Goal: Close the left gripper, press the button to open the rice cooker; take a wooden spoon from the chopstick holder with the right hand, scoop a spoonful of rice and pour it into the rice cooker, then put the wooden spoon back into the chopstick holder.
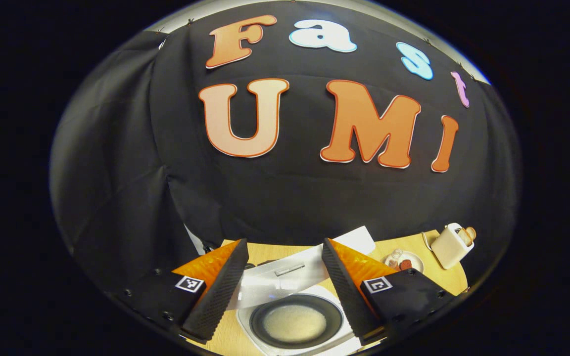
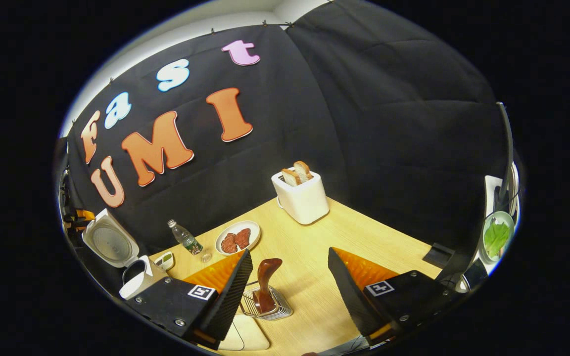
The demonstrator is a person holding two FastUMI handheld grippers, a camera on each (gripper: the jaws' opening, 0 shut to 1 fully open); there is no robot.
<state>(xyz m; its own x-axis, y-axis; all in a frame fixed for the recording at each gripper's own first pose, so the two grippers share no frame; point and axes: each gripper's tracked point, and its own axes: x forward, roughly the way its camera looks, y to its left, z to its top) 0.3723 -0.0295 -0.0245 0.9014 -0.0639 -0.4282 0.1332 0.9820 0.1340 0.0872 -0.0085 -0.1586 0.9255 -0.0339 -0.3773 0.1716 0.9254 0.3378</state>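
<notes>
Pale wood-grain table, glossy brown wooden spoon upright in wire chopstick holder, ribbed-padded left gripper and right gripper both released.

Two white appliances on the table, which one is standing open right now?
The rice cooker at the table's far left: its round lid is tipped up and the pot is exposed. The toaster by the back wall has no lid, just bread in its slots.

In the right gripper view, the brown wooden spoon stands in the round wire chopstick holder on the pale wooden table. Behind it sits the white box-shaped toaster, with the open white rice cooker far left.
</notes>
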